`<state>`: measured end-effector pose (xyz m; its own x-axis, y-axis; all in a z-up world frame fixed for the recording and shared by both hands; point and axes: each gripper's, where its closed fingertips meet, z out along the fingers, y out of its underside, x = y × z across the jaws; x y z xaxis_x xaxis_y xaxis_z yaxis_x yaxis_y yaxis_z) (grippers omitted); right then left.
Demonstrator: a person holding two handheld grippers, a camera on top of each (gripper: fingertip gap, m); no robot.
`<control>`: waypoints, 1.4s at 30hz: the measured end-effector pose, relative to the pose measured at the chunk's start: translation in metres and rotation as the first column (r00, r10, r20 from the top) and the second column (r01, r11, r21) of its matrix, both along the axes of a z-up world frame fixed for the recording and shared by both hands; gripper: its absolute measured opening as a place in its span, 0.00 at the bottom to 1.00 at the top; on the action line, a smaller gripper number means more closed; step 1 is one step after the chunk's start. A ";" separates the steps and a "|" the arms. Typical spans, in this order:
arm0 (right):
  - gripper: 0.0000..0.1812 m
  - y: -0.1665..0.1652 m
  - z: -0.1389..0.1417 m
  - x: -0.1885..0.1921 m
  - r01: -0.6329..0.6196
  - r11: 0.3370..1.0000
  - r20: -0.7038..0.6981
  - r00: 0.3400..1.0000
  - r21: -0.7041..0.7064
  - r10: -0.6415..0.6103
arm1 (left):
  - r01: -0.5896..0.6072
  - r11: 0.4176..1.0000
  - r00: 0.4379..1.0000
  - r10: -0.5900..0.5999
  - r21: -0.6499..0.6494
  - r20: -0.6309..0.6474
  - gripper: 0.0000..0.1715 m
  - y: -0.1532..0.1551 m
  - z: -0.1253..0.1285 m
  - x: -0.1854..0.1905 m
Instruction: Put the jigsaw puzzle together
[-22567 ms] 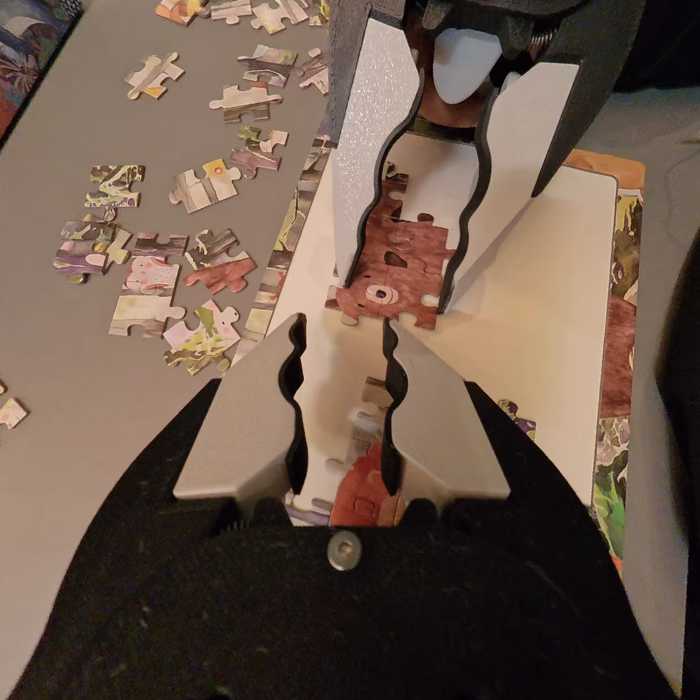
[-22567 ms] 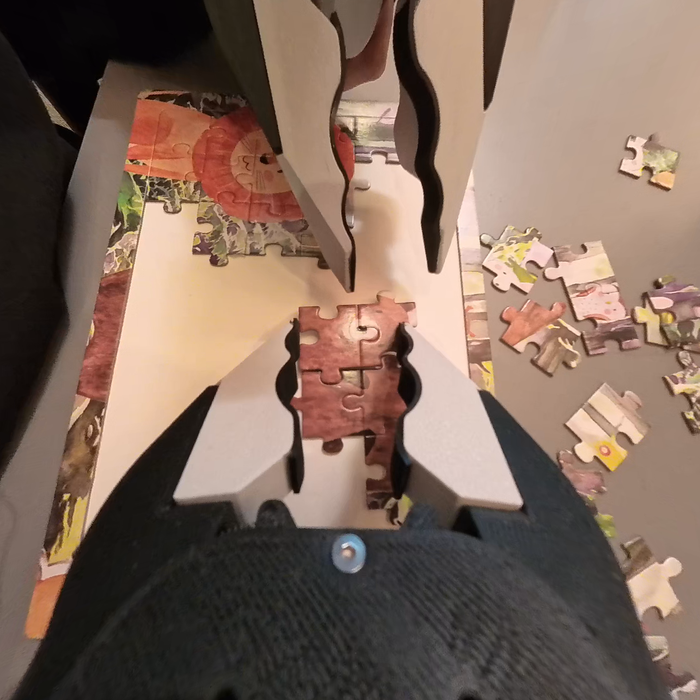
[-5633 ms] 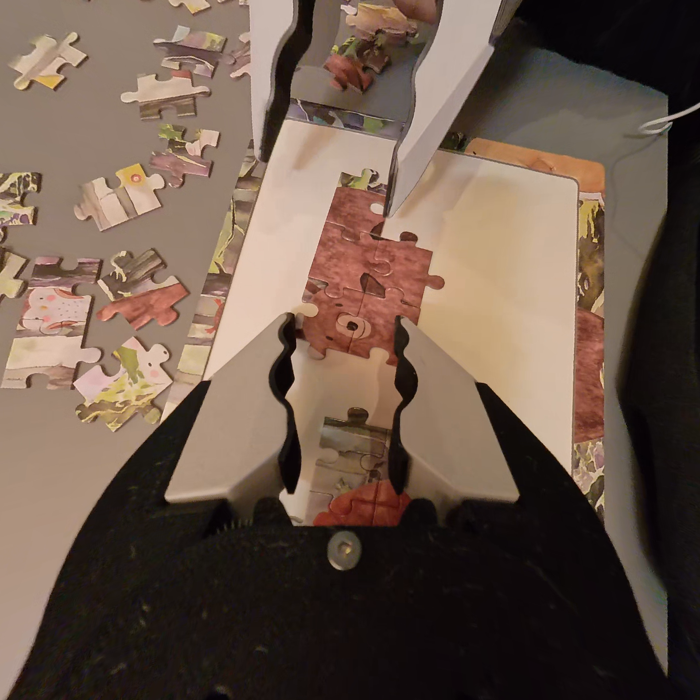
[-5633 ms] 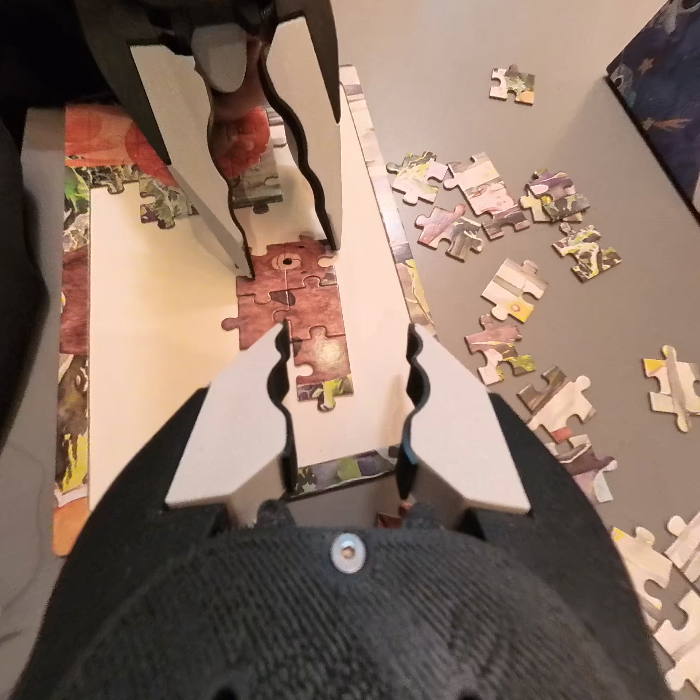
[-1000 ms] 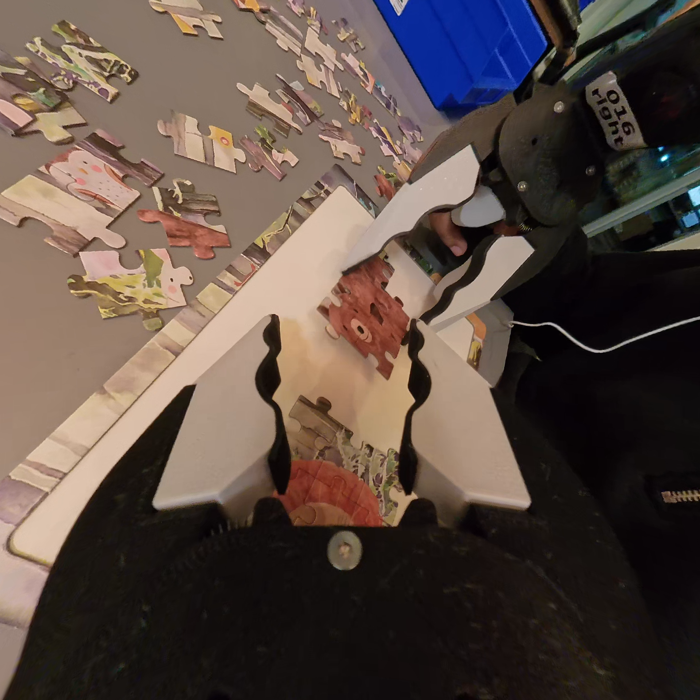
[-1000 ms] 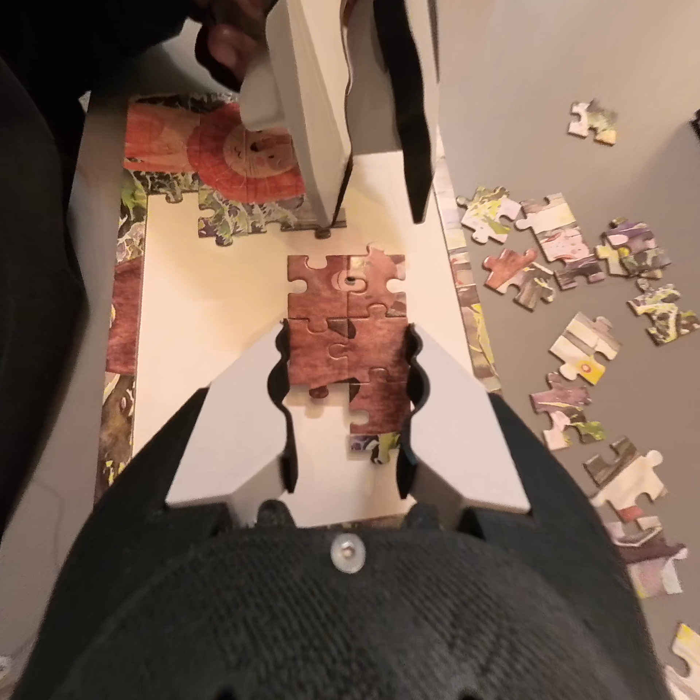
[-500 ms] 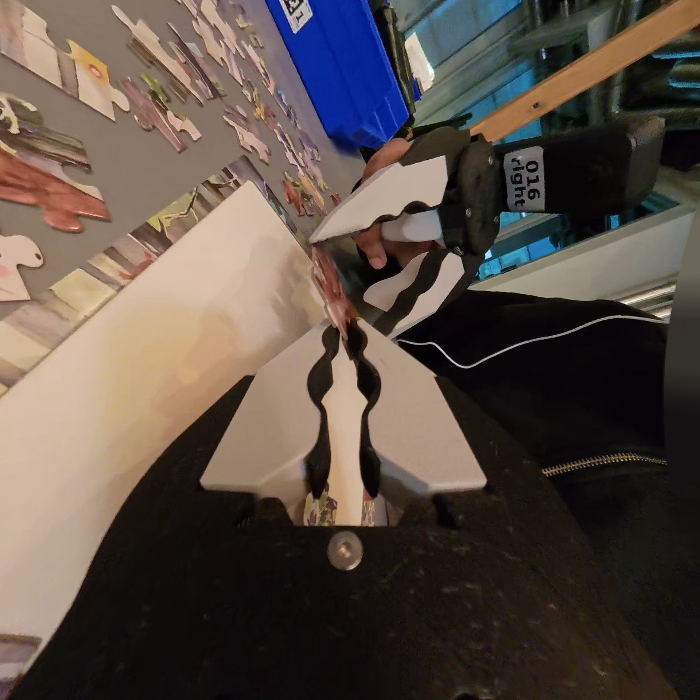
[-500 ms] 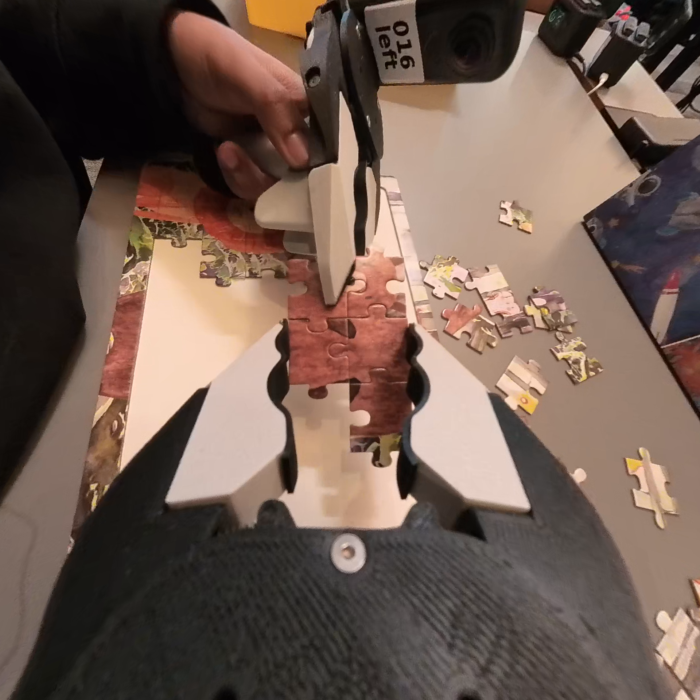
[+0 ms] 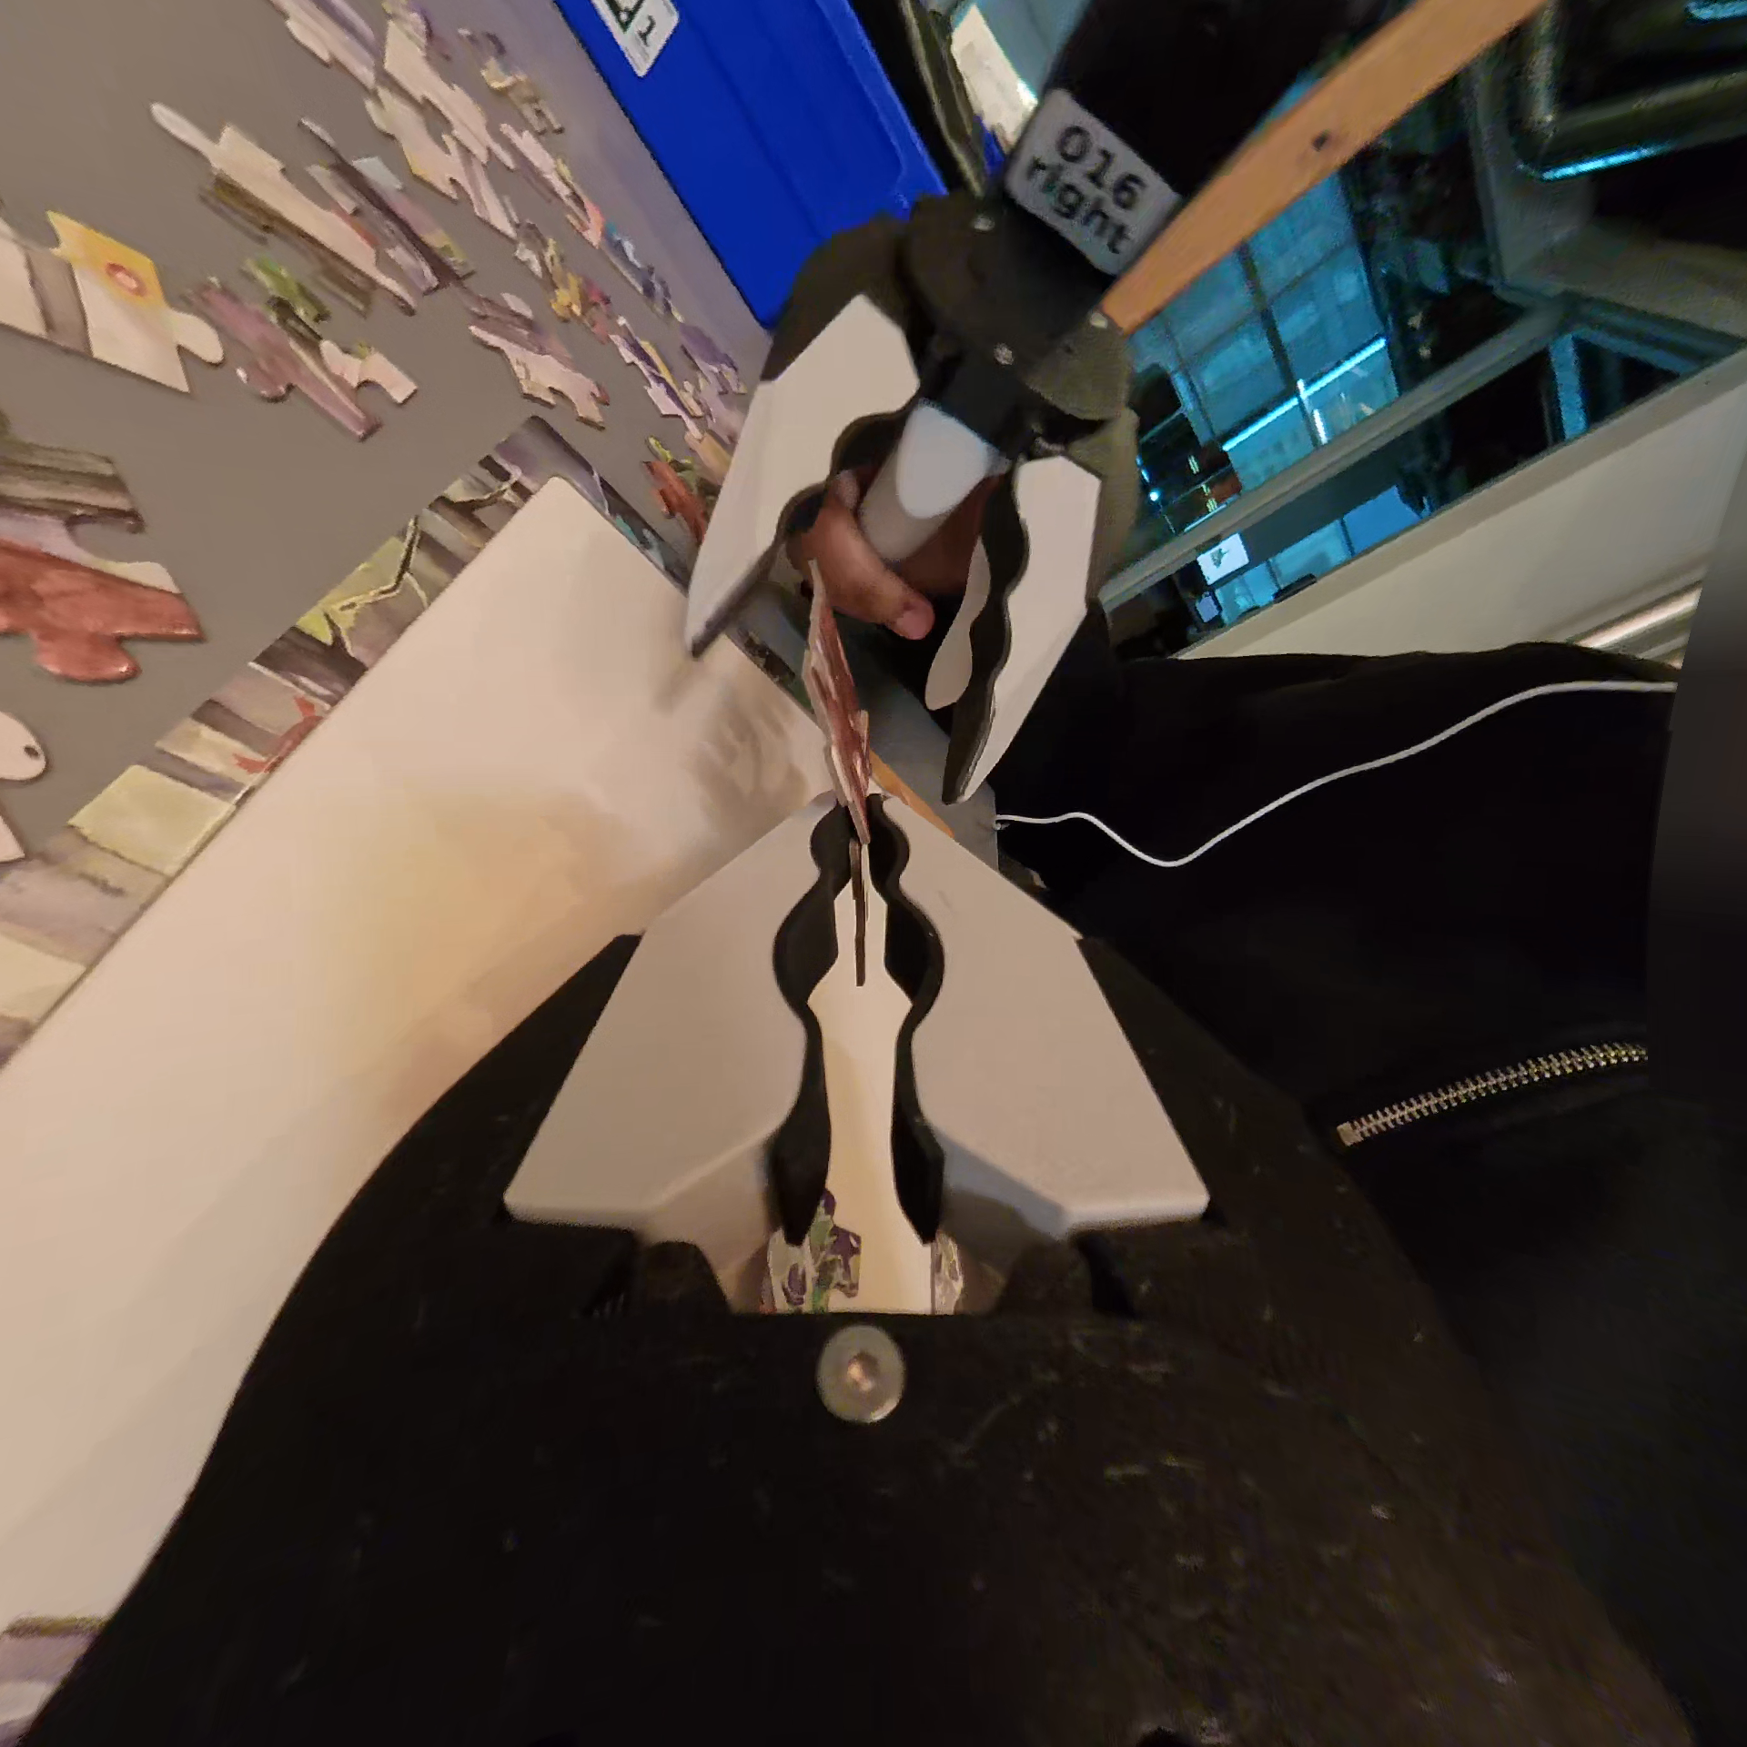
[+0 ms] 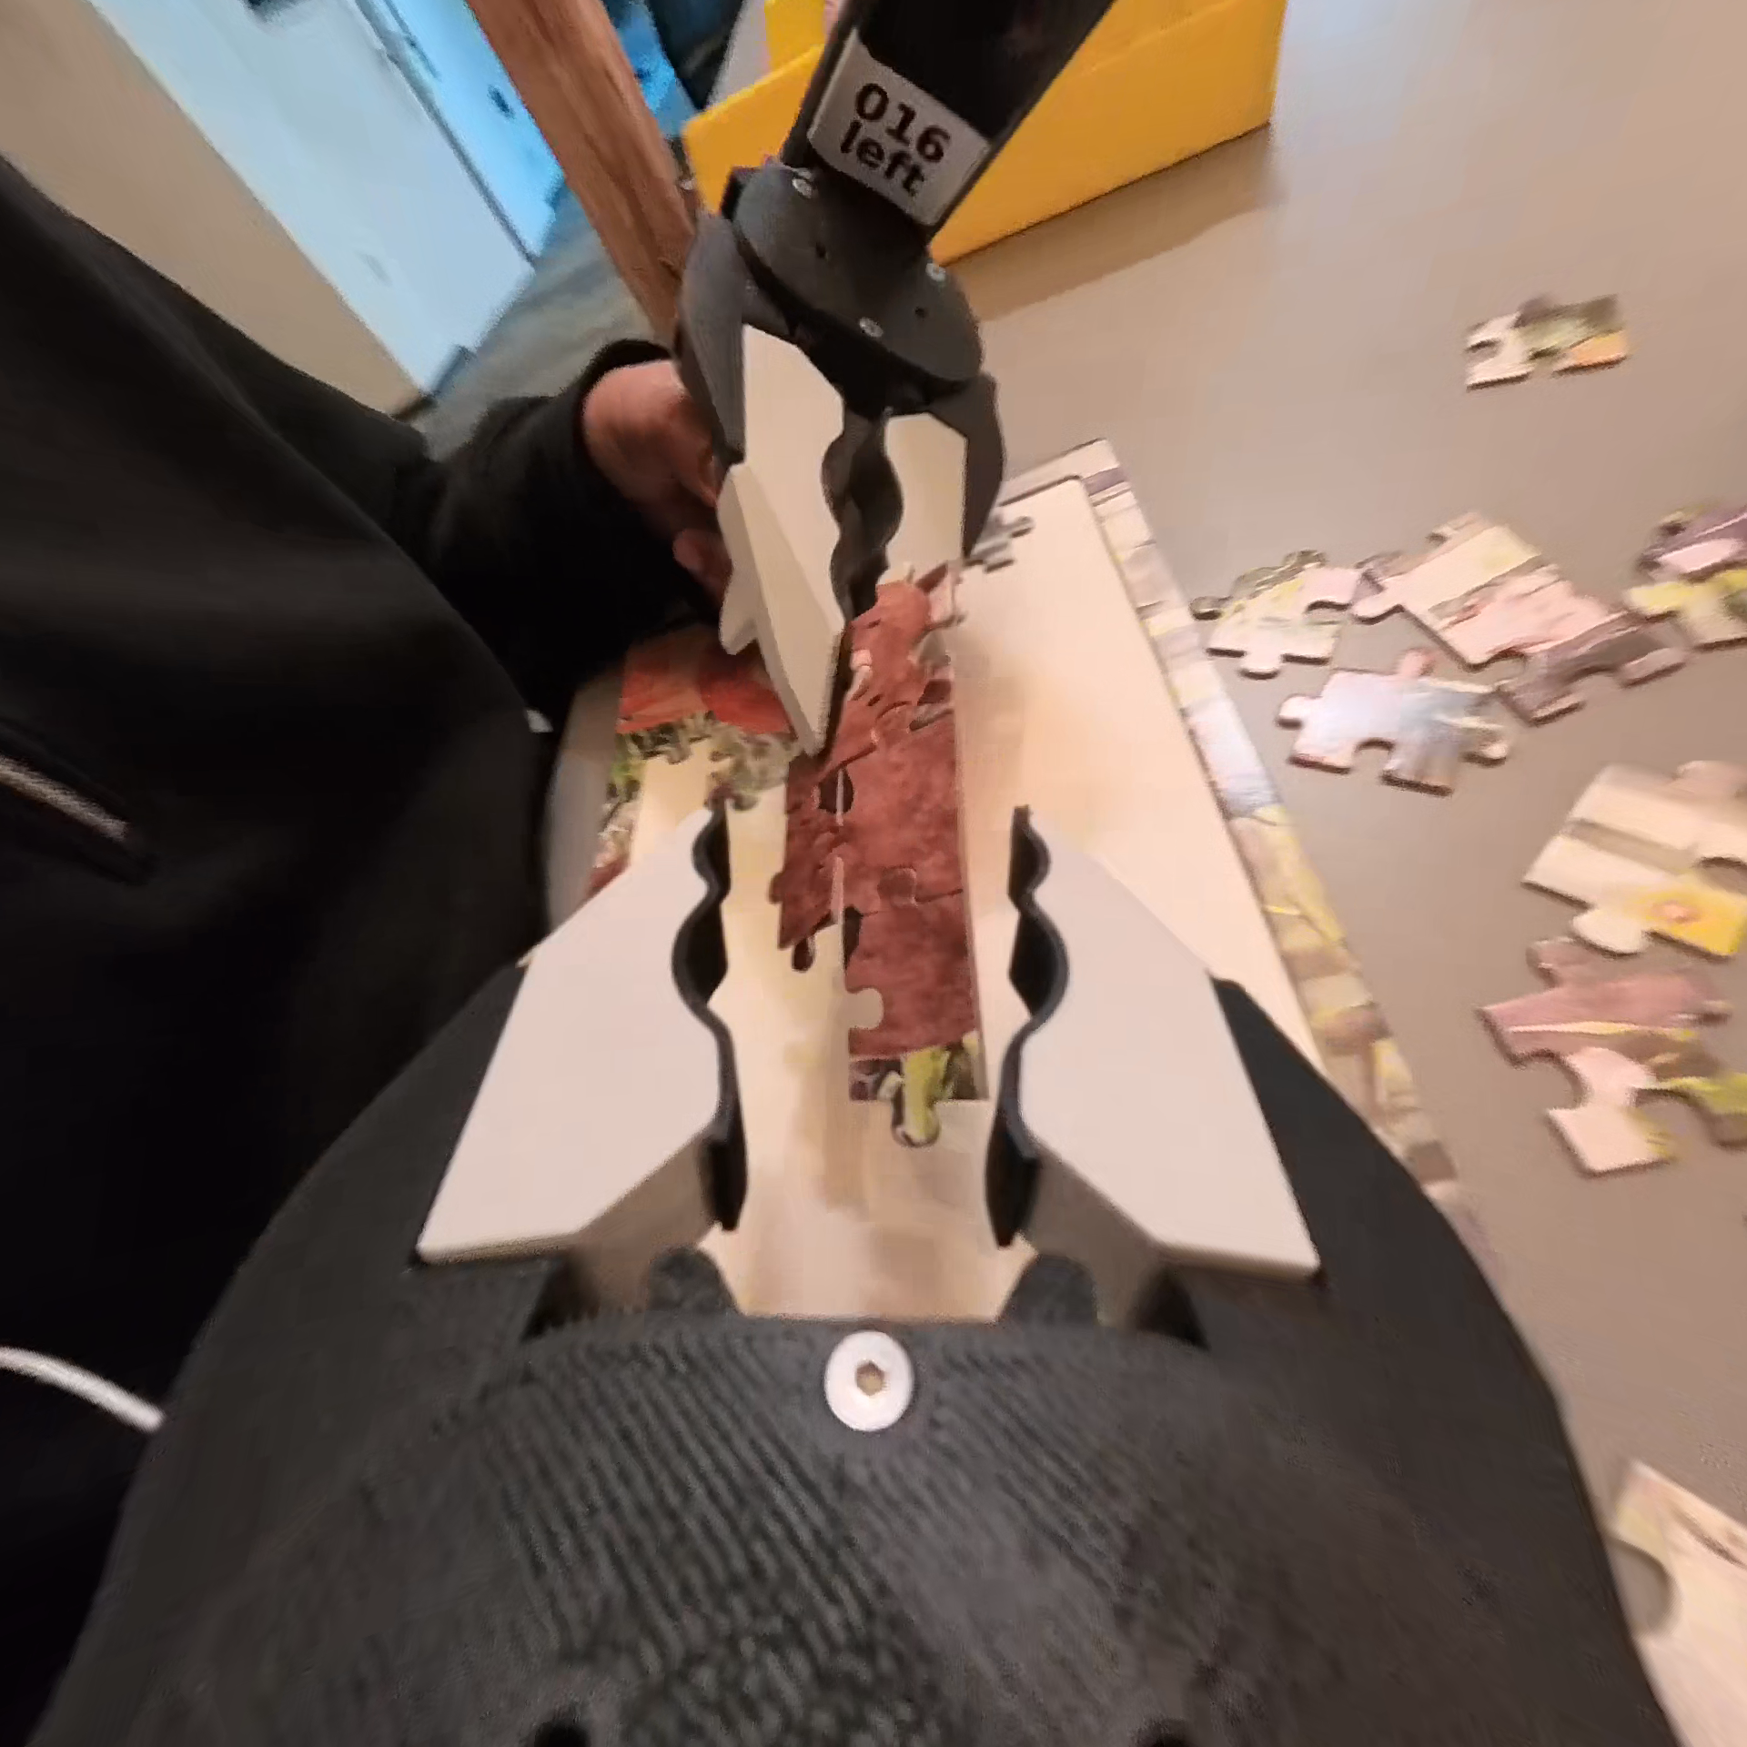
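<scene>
So left gripper (image 9: 856, 832) pinching brown cluster (image 10: 874, 832) by edge, tilting it up off tray (image 10: 1059, 756) to reposition; right gripper (image 10: 865, 945) spread wide, hovering underneath, ready to steady.

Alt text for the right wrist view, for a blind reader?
The left hand-held gripper, shut, lifts one edge of a brown puzzle cluster off the white tray. The right hand-held gripper is open near it, and loose pieces lie on the grey table.

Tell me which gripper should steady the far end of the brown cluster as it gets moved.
Right. The left gripper is already shut on the brown cluster's edge, tilting it up. The right gripper is open, empty, and straddles the cluster's other end.
</scene>
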<state>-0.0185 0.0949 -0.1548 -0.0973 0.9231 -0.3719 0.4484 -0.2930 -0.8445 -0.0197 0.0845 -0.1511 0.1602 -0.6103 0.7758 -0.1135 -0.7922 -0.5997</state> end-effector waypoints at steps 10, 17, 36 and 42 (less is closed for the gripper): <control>0.08 -0.012 0.015 0.003 -0.109 0.966 -0.113 0.990 -0.236 0.084 | 0.000 0.997 0.998 -0.005 0.083 0.061 0.00 -0.001 0.015 -0.002; 0.00 -0.017 0.008 0.002 -0.122 0.964 -0.079 0.991 -0.235 0.107 | -0.004 0.995 0.999 0.000 0.095 0.049 0.00 -0.001 0.013 0.000; 0.00 -0.022 0.011 0.003 -0.152 0.935 -0.090 0.988 -0.320 0.129 | -0.012 0.991 0.997 0.001 0.136 0.077 0.00 -0.001 0.021 0.003; 0.00 -0.027 0.019 0.004 -0.195 0.904 -0.136 0.979 -0.381 0.154 | 0.035 0.999 0.980 -0.042 0.040 0.194 0.00 -0.006 0.029 0.003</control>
